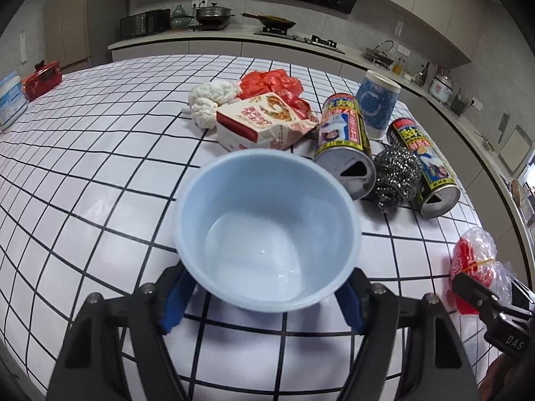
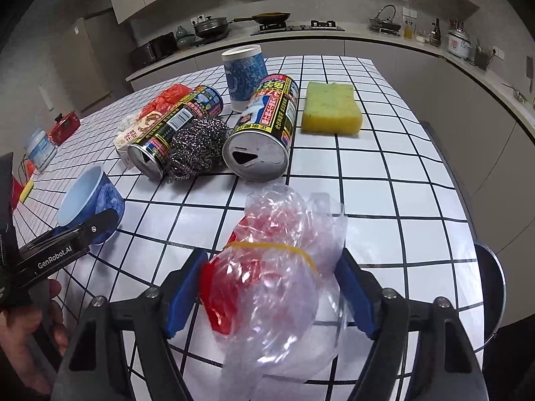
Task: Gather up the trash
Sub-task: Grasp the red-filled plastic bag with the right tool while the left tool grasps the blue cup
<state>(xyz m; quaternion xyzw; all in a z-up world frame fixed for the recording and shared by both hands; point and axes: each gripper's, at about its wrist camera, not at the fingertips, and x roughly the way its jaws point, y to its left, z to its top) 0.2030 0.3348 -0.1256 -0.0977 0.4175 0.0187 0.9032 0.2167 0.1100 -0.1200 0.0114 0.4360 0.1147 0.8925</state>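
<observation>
A crumpled clear plastic bag [image 2: 281, 267] with red inside, cinched by a yellow rubber band, lies at the near edge of the checked tablecloth [image 2: 384, 180]; the right gripper [image 2: 272, 300] pinches it between its blue pads. To its left the left gripper [image 1: 264, 300] clamps the sides of a pale blue cup [image 1: 267, 230], its inside empty. Farther off lie two printed cans [image 2: 259, 127] on their sides with a steel scourer [image 2: 197, 147] between them, a yellow sponge [image 2: 331, 108] to the right, and a flattened carton [image 1: 264, 123] to the left.

Home kitchen, stove [image 1: 301, 35], likely sink [image 2: 384, 21]
</observation>
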